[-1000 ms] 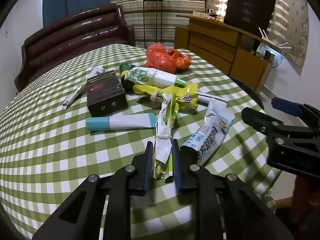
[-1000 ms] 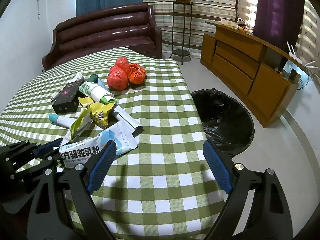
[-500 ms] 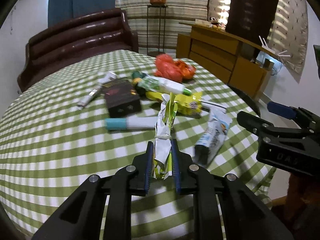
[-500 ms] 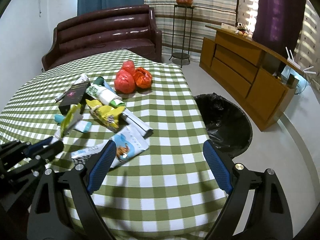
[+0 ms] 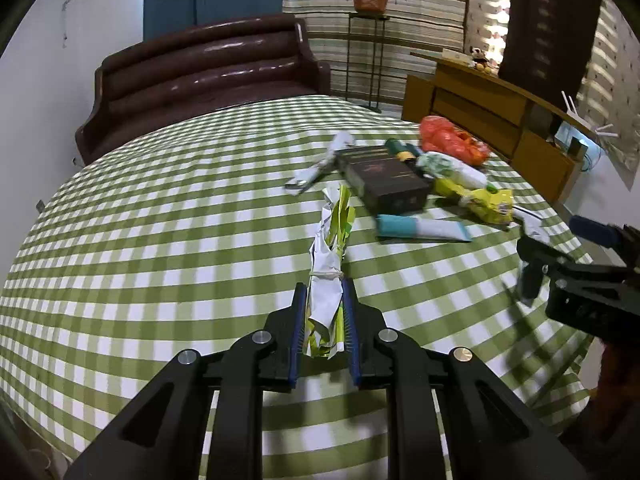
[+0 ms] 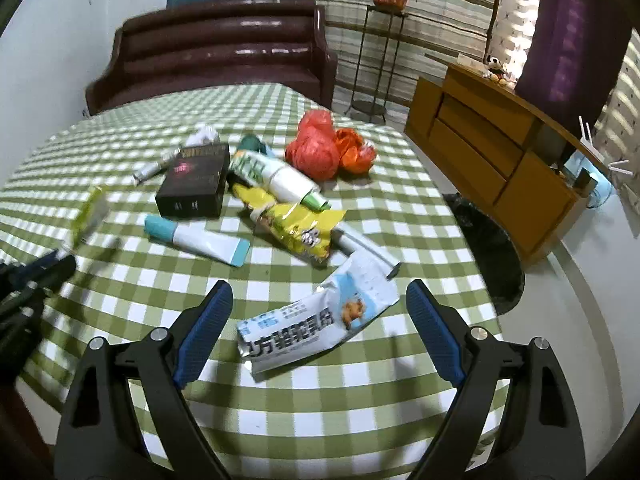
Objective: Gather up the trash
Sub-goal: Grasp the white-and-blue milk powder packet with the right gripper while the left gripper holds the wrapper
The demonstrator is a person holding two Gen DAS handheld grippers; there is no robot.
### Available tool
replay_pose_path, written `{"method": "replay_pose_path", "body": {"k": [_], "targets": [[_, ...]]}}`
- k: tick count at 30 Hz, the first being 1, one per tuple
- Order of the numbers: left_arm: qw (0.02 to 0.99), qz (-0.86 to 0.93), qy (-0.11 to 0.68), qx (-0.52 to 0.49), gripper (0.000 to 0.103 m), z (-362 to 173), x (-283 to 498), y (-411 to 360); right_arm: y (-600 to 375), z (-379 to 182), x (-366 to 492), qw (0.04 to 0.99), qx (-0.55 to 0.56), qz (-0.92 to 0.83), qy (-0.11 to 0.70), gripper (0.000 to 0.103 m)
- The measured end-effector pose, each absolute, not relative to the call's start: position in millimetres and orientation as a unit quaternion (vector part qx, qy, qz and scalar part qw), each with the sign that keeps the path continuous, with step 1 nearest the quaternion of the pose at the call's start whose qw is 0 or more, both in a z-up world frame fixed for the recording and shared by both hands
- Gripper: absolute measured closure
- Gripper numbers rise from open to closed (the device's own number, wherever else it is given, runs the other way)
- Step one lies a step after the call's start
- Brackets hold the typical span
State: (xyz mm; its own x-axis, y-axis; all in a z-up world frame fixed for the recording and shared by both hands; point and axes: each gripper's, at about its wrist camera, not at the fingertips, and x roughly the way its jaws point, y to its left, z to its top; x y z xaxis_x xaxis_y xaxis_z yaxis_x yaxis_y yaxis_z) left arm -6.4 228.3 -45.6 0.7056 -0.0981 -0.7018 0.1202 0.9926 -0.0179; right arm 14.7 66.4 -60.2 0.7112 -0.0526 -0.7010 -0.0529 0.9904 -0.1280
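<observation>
2 states: left hand-held gripper (image 5: 325, 316) pinches a crumpled wrapper (image 5: 330, 256); right hand-held gripper (image 6: 318, 334) gapes wide, empty.

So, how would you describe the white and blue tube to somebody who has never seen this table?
Start at the checked green tablecloth and find the dark box in the pile of trash. The tube lies flat just in front of that box, left of the yellow snack bag. It alone has a teal cap at one end and a flat blue crimped tail at the other.
</observation>
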Motion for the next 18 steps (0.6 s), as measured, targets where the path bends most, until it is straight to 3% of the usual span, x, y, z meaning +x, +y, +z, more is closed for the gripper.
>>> {"method": "replay_pose_path", "body": {"k": [14,18], "targets": [[0.917,-0.08,0.39,0.0,0.084,-54.7,-5.8,229.7,38.3,-69.1,8.9,0.915,-0.06,-0.044,0.397,0.018],[0.915,-0.082,0.396,-0.003,0.084,-56.1,-3.9,224.1,28.0,-70.3,5.6,0.914,-0.051,-0.042,0.4,0.033]]}}
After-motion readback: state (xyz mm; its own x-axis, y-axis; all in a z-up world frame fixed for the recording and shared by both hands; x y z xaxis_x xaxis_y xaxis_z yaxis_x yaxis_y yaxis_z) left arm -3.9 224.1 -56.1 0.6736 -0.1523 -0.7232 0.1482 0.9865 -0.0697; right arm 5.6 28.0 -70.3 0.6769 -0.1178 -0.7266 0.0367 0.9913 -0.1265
